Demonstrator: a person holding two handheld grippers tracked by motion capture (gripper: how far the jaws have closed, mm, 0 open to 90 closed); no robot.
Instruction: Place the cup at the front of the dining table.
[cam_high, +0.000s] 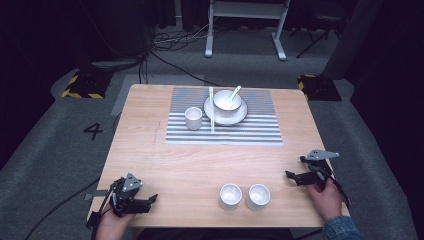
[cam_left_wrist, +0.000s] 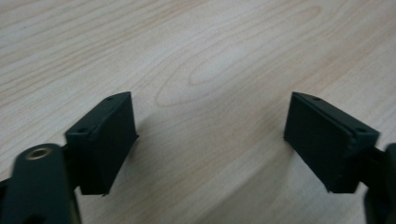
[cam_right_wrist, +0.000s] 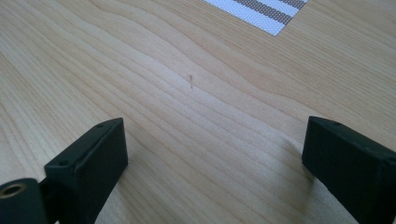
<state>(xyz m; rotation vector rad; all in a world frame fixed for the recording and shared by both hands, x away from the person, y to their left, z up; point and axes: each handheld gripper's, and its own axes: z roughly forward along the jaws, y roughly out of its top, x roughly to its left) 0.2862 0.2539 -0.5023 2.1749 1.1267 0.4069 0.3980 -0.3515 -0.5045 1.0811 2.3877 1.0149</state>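
On the striped placemat (cam_high: 225, 131) toward the tabletop's (cam_high: 165, 165) far edge, a pair of chopsticks (cam_high: 211, 109) lies with its long axis running from far edge to near edge, just beside a plate (cam_high: 240, 116) carrying a bowl (cam_high: 226, 102) with a spoon (cam_high: 233, 92) in it (handle angled up to the far right). A small cup (cam_high: 193, 118) stands on the mat left of the chopsticks, and two empty white cups (cam_high: 230, 196) (cam_high: 258, 196) sit side by side at the near edge. The left gripper (cam_left_wrist: 210, 135) at the near-left corner and the right gripper (cam_right_wrist: 215, 163) by the right edge both have jaws spread wide over bare wood, pinching nothing.

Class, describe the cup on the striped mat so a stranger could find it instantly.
Start at the striped placemat on the far half of the wooden table. The white cup stands left of the chopsticks and plate. Unlike the two near-edge cups, it stands alone on the mat.
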